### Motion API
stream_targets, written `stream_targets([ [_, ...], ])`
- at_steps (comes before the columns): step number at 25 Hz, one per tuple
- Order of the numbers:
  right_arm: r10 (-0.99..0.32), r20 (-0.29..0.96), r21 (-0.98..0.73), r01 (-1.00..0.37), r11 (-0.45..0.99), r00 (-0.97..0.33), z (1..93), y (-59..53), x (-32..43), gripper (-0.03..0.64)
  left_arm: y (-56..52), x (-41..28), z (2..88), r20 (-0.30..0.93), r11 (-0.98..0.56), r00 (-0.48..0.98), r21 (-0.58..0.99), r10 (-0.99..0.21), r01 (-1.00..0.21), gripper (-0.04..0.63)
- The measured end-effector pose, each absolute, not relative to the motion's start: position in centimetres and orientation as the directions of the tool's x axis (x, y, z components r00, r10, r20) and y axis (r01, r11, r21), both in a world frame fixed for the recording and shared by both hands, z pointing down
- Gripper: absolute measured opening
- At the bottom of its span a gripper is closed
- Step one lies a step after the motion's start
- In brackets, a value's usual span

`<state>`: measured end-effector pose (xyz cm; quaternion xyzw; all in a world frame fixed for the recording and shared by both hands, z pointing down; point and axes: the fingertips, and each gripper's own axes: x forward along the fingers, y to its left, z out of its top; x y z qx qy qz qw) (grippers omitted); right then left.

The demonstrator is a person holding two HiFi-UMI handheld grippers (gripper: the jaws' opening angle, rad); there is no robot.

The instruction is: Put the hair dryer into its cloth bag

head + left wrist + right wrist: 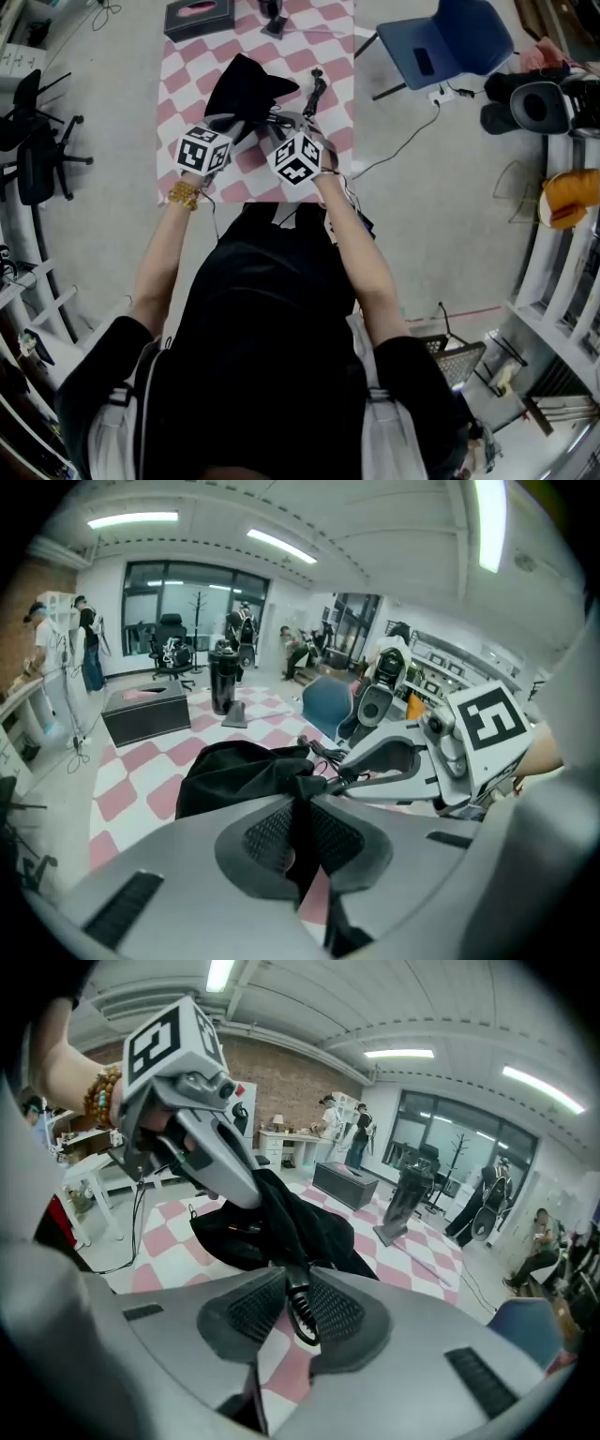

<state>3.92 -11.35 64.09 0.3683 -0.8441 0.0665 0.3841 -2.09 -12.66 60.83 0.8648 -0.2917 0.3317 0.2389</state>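
Note:
The black cloth bag (246,86) lies bunched on the pink-and-white checked table (187,66). My left gripper (302,803) is shut on a fold of the bag's cloth (239,771), lifted off the table. Close beside it, my right gripper (292,1288) is shut on a black ribbed cord piece (298,1309) that comes out of the bag (281,1218). In the head view both grippers meet at the bag's near edge, the left one (242,127) and the right one (281,124). A black cord end (315,92) sticks out to the right. The hair dryer's body is hidden.
A dark box with a pink top (199,17) and a black stand (272,19) sit at the table's far end. A blue chair (450,42) stands to the right, an office chair (37,141) to the left. A cable (412,131) runs over the floor.

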Motion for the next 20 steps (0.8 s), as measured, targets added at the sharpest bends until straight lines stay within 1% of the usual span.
stream_targets([
  [3, -0.535, 0.705, 0.133, -0.655, 0.744, -0.465, 65.3, -9.9, 4.5, 0.087, -12.5, -2.5, 61.1, 0.711, -0.704, 0.612, 0.236, -0.345, -0.670, 0.028],
  [5, -0.489, 0.724, 0.078, -0.647, 0.758, -0.486, 66.5, -8.7, 5.5, 0.087, -12.0, -2.4, 61.5, 0.716, -0.707, 0.612, 0.236, -0.337, -0.666, 0.028],
  [7, -0.457, 0.732, 0.005, -0.666, 0.746, -0.506, 67.6, -7.8, 7.2, 0.118, -11.5, -2.3, 61.7, 0.715, -0.705, 0.615, 0.245, -0.331, -0.665, 0.029],
  [9, -0.483, 0.711, -0.095, -0.751, 0.654, -0.511, 68.1, -8.4, 9.7, 0.147, -11.2, -2.2, 61.8, 0.713, -0.705, 0.618, 0.250, -0.330, -0.664, 0.029],
  [12, -0.543, 0.705, -0.260, -0.878, 0.401, -0.456, 69.6, -11.1, 13.9, 0.212, -11.0, -2.3, 61.7, 0.712, -0.703, 0.618, 0.248, -0.334, -0.666, 0.029],
  [14, -0.544, 0.733, -0.319, -0.912, 0.256, -0.409, 71.0, -12.7, 15.5, 0.252, -10.9, -2.2, 61.7, 0.712, -0.701, 0.617, 0.250, -0.334, -0.668, 0.029],
  [16, -0.541, 0.755, -0.351, -0.925, 0.143, -0.370, 72.0, -14.2, 16.4, 0.264, -10.7, -2.1, 61.6, 0.714, -0.703, 0.617, 0.249, -0.331, -0.666, 0.029],
  [18, -0.528, 0.778, -0.353, -0.932, 0.079, -0.339, 72.7, -15.4, 16.4, 0.264, -10.6, -2.2, 61.5, 0.715, -0.706, 0.616, 0.246, -0.330, -0.665, 0.029],
  [20, -0.495, 0.813, -0.305, -0.948, 0.084, -0.306, 73.3, -15.9, 15.9, 0.264, -10.5, -2.3, 61.4, 0.715, -0.704, 0.615, 0.246, -0.333, -0.667, 0.029],
])
